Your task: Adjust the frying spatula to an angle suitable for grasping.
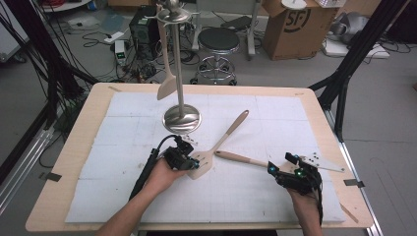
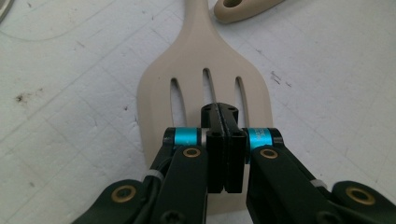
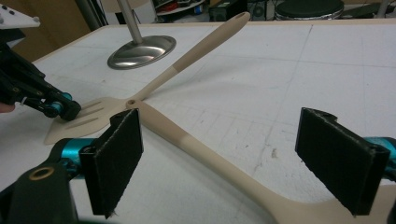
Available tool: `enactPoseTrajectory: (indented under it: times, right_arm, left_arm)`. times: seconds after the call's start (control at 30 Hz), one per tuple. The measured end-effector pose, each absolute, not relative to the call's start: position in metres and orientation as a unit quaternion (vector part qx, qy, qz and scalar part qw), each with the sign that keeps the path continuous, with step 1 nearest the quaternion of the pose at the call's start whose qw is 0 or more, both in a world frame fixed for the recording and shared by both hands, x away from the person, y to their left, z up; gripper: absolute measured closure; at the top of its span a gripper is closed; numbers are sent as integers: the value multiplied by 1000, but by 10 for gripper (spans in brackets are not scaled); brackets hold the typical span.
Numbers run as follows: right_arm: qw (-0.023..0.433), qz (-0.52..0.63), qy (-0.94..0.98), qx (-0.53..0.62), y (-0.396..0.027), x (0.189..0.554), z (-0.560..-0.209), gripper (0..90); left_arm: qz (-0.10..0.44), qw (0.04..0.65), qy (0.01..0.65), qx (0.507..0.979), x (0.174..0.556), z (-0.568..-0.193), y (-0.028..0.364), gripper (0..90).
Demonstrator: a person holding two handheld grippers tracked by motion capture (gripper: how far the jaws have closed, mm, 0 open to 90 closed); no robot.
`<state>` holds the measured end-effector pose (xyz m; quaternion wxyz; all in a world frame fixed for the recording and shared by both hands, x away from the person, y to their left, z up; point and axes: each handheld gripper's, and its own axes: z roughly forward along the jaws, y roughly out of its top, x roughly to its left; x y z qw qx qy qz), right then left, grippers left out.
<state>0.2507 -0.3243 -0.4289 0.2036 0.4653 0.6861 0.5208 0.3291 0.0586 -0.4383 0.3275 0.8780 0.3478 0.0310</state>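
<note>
A beige slotted spatula lies on the white mat, its handle pointing to the far right. My left gripper is shut, and its joined tips rest over the slotted blade without clasping it. A second beige utensil lies across the mat, its handle end beside the spatula's neck. My right gripper is open wide, and this utensil's handle passes between the pads untouched.
A metal utensil stand rises at the mat's centre rear, with another spatula hanging from its top. The wooden table edge frames the mat. A stool and a cardboard box stand on the floor beyond.
</note>
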Motion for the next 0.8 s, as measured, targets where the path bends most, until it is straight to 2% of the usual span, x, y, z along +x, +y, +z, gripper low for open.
enactPoseTrajectory:
  times: [0.33, 0.6, 0.8]
  right_arm:
    - [204, 518, 688, 465, -323, 251, -430, 142]
    - [203, 518, 688, 466, -324, 251, -430, 142]
    - [203, 517, 691, 463, -322, 251, -429, 142]
  left_arm:
    - [61, 315, 339, 885, 317, -437, 58, 897]
    - [62, 327, 343, 879, 304, -438, 69, 900]
    - [36, 336, 357, 871, 308, -438, 77, 896]
